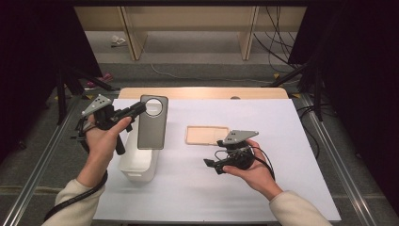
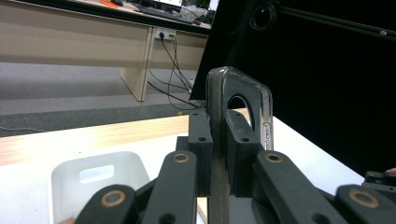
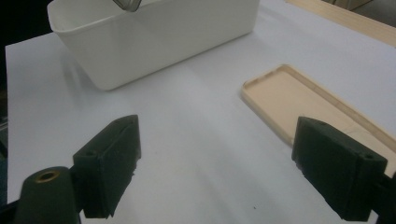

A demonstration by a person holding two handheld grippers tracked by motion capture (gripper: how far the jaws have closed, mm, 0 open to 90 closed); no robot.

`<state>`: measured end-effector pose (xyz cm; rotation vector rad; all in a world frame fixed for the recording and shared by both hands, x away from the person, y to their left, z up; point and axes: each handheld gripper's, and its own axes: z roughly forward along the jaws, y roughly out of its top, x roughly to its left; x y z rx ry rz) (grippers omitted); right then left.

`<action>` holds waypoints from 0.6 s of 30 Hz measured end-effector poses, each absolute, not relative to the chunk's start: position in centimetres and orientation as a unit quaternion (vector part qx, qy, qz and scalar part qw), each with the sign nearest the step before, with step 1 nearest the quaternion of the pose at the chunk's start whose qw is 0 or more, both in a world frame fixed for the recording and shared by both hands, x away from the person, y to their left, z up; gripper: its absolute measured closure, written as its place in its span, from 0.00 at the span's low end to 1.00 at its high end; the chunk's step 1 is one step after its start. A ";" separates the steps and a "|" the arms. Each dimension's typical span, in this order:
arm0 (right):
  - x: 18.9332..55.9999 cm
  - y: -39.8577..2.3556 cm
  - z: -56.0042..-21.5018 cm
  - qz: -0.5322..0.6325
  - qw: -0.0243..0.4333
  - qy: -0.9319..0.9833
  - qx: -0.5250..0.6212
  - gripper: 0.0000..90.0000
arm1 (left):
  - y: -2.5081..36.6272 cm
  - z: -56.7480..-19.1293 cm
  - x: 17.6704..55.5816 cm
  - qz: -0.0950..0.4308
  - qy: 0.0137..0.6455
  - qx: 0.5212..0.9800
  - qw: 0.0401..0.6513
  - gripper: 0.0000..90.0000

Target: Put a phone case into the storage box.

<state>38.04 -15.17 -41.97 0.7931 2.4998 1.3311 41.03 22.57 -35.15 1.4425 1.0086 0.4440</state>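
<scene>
The grey phone case point(image 1: 152, 123) hangs pinched at its top edge between the left gripper point(image 1: 139, 109) fingers point(image 2: 201, 149), directly over the white bin point(image 1: 139, 165); what the bin holds I cannot tell. The right gripper point(image 3: 215, 163) fingers spread wide above the tabletop point(image 1: 291, 141), a beige case point(image 3: 303, 100) just beyond them.

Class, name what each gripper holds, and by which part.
The left gripper clamps the dark grey phone case by its upper edge beside the round camera opening. The right gripper holds nothing.

Grey phone case point(image 1: 152, 123), white bin point(image 1: 139, 165)
</scene>
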 end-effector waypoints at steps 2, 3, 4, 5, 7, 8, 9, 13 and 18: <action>38.0 -15.2 -42.0 0.450 0.100 0.846 0.268 0.18 | 22.7 -35.1 41.1 0.194 0.439 0.625 0.615 0.91; 38.0 -15.2 -42.0 0.450 0.100 0.846 0.268 0.18 | 22.7 -35.1 41.1 0.194 0.439 0.625 0.615 0.91; 38.0 -15.2 -41.9 0.450 0.100 0.846 0.268 0.18 | 22.8 -35.1 41.1 0.194 0.439 0.625 0.615 0.91; 38.0 -15.2 -41.9 0.450 0.100 0.845 0.269 0.18 | 23.0 -35.1 41.1 0.195 0.440 0.624 0.616 0.91; 38.0 -15.2 -41.9 0.451 0.101 0.845 0.269 0.18 | 23.0 -35.1 41.1 0.195 0.440 0.624 0.616 0.91; 38.0 -15.2 -42.0 0.451 0.101 0.845 0.269 0.18 | 23.2 -35.0 41.1 0.195 0.441 0.622 0.617 0.91; 38.0 -15.2 -42.0 0.451 0.101 0.845 0.269 0.18 | 23.2 -35.0 41.1 0.195 0.441 0.622 0.617 0.91; 38.1 -15.2 -42.0 0.451 0.101 0.845 0.269 0.18 | 23.5 -35.0 41.2 0.195 0.443 0.620 0.618 0.91; 38.1 -15.2 -41.9 0.451 0.101 0.845 0.269 0.18 | 23.9 -34.9 41.2 0.198 0.445 0.617 0.618 0.91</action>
